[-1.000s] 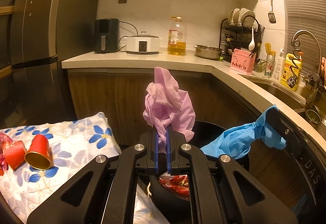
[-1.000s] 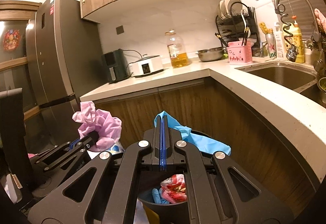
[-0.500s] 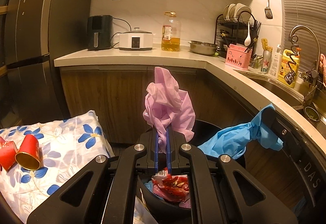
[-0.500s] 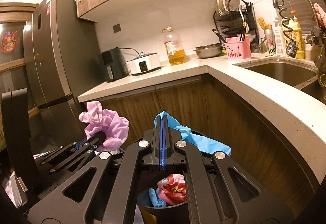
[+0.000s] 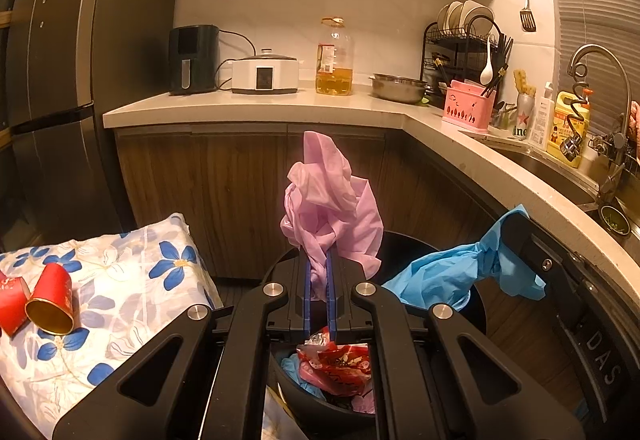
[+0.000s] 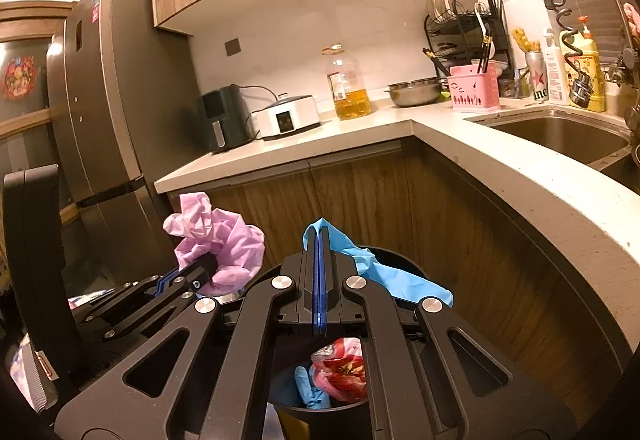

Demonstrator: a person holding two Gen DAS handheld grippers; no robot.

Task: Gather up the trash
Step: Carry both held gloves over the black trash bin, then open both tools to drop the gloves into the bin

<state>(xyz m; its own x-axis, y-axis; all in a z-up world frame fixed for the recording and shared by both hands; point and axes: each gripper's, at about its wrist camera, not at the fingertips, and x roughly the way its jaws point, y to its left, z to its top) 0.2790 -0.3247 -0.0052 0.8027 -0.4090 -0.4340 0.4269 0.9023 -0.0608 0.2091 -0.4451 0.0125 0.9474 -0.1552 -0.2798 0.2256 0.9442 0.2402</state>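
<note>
My left gripper (image 5: 318,260) is shut on a crumpled pink glove (image 5: 330,212) and holds it above the black trash bin (image 5: 476,320). My right gripper (image 6: 319,240) is shut on a blue glove (image 6: 396,280), also above the bin (image 6: 400,260). In the right wrist view the left gripper (image 6: 206,264) with the pink glove (image 6: 216,244) is to the left. In the left wrist view the right gripper (image 5: 516,228) with the blue glove (image 5: 444,276) is to the right. The bin holds a red wrapper (image 5: 336,364) and a blue glove (image 6: 310,388).
Two red paper cups (image 5: 50,300) lie on a floral cloth-covered surface (image 5: 132,280) left of the bin. An L-shaped counter (image 5: 256,108) with wooden cabinets stands behind and to the right, with a sink (image 6: 560,136). A fridge (image 6: 100,120) stands at the left.
Both grippers have kept their gloves and stayed over the bin. The left wrist view has shifted a little, so more of the bin's contents show.
</note>
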